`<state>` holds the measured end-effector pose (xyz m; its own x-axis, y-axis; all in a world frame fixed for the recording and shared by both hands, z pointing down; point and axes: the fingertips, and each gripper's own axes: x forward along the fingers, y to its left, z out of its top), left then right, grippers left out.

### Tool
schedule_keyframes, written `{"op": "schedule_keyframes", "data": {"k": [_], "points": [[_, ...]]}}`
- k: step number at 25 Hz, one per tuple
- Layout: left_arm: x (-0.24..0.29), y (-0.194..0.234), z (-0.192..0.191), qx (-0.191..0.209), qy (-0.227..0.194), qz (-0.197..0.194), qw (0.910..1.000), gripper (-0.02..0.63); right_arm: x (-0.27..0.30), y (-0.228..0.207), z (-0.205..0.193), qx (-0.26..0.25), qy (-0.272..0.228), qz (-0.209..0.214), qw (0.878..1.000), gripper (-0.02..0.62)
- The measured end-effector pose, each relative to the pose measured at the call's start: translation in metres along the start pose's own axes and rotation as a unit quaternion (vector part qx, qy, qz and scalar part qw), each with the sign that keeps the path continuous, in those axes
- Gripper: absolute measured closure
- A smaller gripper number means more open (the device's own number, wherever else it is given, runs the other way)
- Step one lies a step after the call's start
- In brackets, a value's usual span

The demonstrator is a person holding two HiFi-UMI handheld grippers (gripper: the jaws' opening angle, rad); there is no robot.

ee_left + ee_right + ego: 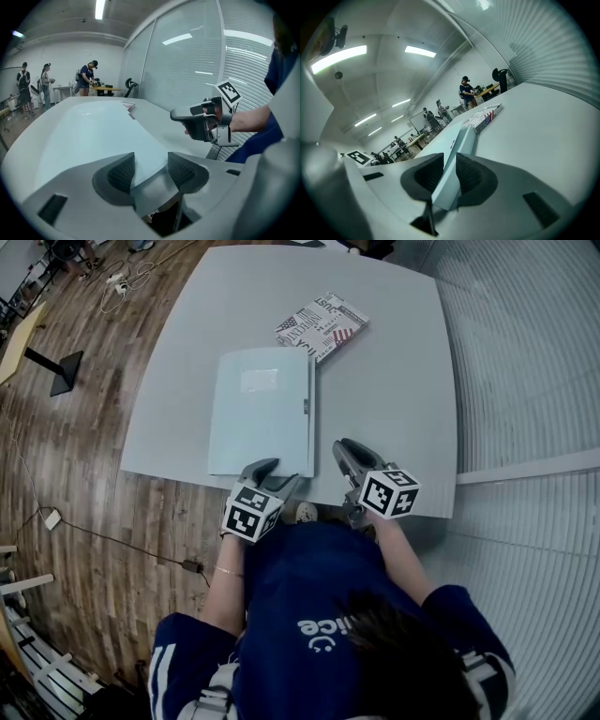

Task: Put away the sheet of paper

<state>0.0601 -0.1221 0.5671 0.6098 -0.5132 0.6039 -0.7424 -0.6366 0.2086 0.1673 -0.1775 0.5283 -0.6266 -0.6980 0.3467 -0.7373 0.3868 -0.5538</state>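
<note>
The grey table (394, 381) carried a pale blue folder (261, 418) lying flat and closed near its front edge. A patterned box (322, 324) lay just beyond the folder's far right corner. No sheet of paper could be made out apart from the folder. The left gripper (151, 169) was positioned at the folder's near edge, jaws wide apart and clamped on nothing. The right gripper (447, 173) was positioned just beside the folder's near right corner. Its jaws stood narrowly apart, with the folder's right edge in line with the gap.
</note>
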Motion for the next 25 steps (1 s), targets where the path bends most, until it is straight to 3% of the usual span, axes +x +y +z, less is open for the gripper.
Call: {"op": "schedule_keyframes", "data": {"k": [4,7,10,12,15,18,22,25], "points": [[-0.007,0.01,0.017,-0.085,-0.057,0.006,0.9948,0.397,0.001,0.004,-0.004,-0.003,0.001,0.003,1.0,0.508],[-0.016,0.026,0.028,-0.151,-0.089,0.026,0.9841,0.399,0.005,0.011,-0.005,-0.009,0.006,0.013,1.0,0.508],[-0.029,0.04,0.036,-0.193,-0.118,0.066,0.9719,0.399,0.005,0.021,-0.006,-0.028,0.009,0.017,0.999,0.508],[-0.034,0.046,0.041,-0.193,-0.137,0.085,0.9679,0.4,0.006,0.025,-0.006,-0.046,0.007,0.015,0.999,0.508],[-0.037,0.049,0.045,-0.158,-0.153,0.114,0.9688,0.402,0.01,0.028,-0.009,-0.064,0.007,0.011,0.998,0.525],[-0.038,0.049,0.046,-0.152,-0.161,0.127,0.967,0.408,0.011,0.034,-0.007,-0.08,0.0,-0.001,0.997,0.531],[-0.045,0.056,0.038,-0.155,-0.155,0.163,0.9618,0.601,0.013,0.046,-0.005,-0.121,-0.012,-0.025,0.992,0.547],[-0.046,0.058,0.035,-0.158,-0.154,0.169,0.9607,0.601,0.016,0.052,-0.005,-0.139,-0.014,-0.035,0.99,0.571]]}}
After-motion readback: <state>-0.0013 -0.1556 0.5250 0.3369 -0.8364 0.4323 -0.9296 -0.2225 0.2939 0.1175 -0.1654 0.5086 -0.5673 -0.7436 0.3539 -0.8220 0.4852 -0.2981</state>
